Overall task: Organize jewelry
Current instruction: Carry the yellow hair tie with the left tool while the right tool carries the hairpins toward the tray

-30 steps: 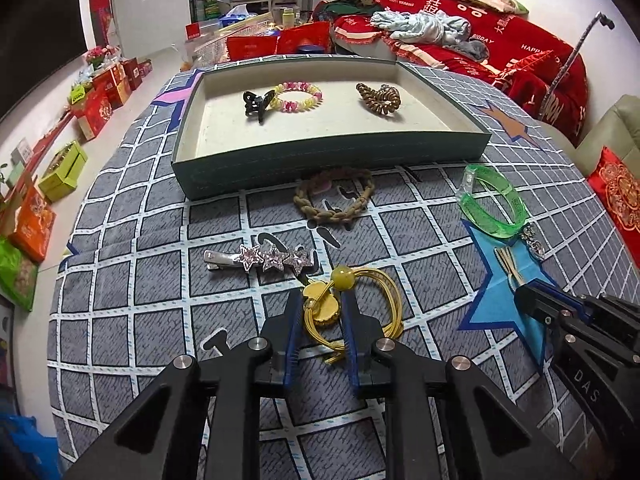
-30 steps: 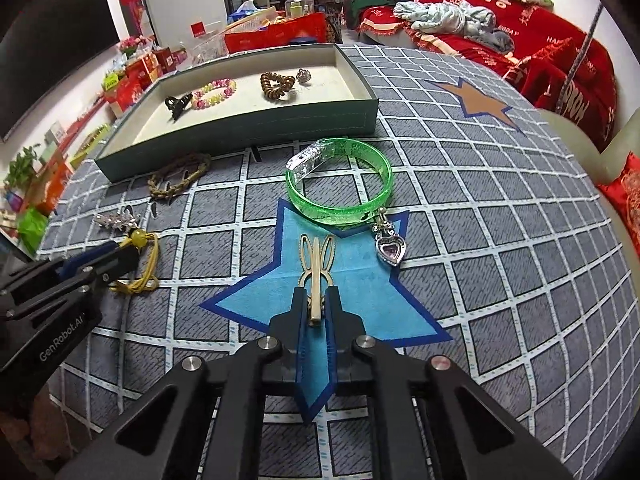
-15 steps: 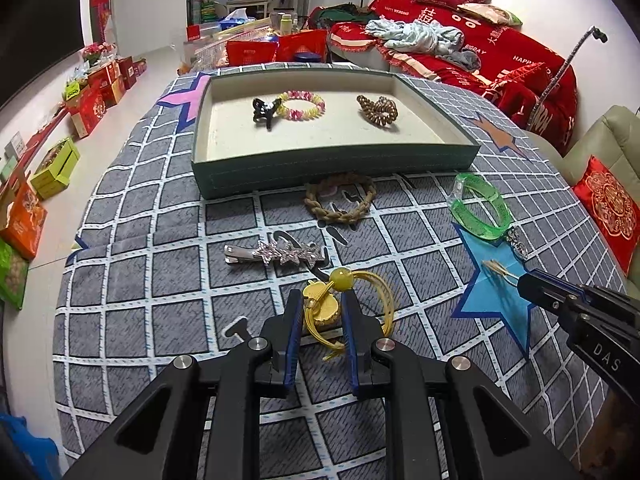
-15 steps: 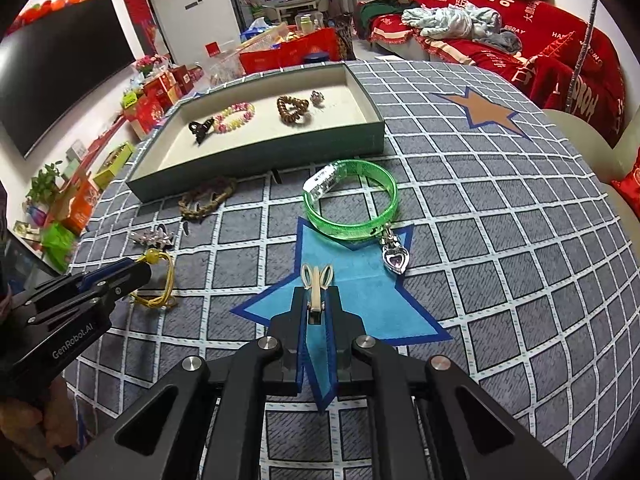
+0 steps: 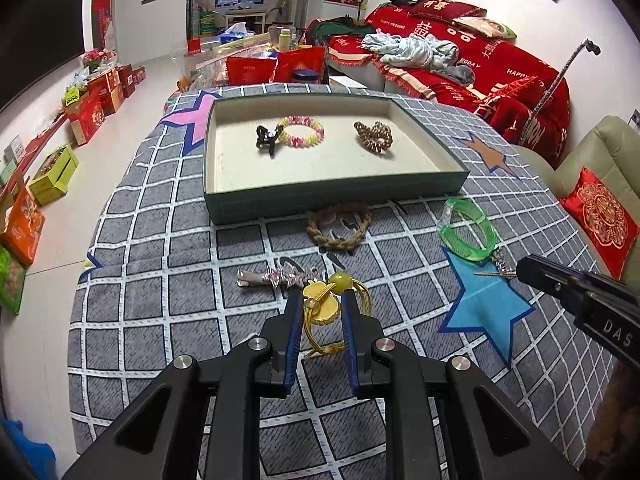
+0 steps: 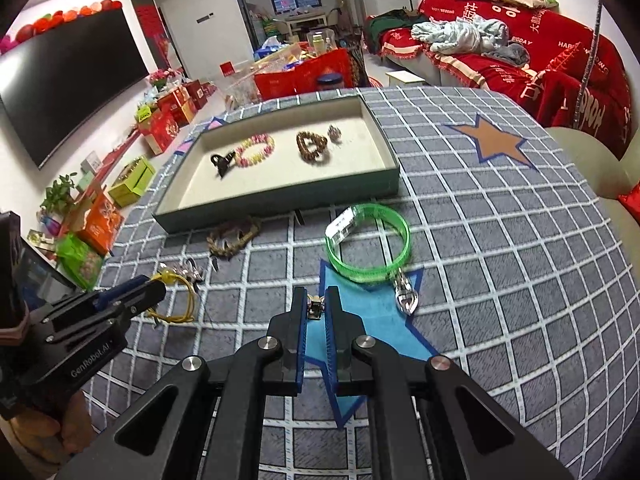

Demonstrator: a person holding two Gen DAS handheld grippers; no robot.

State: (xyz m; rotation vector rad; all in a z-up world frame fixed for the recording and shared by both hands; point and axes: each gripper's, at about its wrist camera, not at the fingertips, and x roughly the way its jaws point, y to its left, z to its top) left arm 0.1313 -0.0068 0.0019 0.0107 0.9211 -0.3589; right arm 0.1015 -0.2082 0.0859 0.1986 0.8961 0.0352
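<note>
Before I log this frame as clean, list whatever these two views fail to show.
- Small clip in the right gripper, right wrist view: mostly hidden between the fingers, blurred; its shape cannot be made out.
- Small silver piece in the tray: too small and blurred to identify; absent from the left wrist view.
- Yellow hair tie in the left gripper: sides covered by the fingers.

We had loads of open floor in the tray (image 5: 224, 168), front half totally bare, with only the black claw clip (image 5: 267, 141), pink bead bracelet (image 5: 301, 132) and brown coil tie (image 5: 374, 137) toward the back. Getting there meant clearing the tray's front wall, with the braided ring (image 5: 339, 225) right against it and the green bangle (image 6: 370, 244) off right.
</note>
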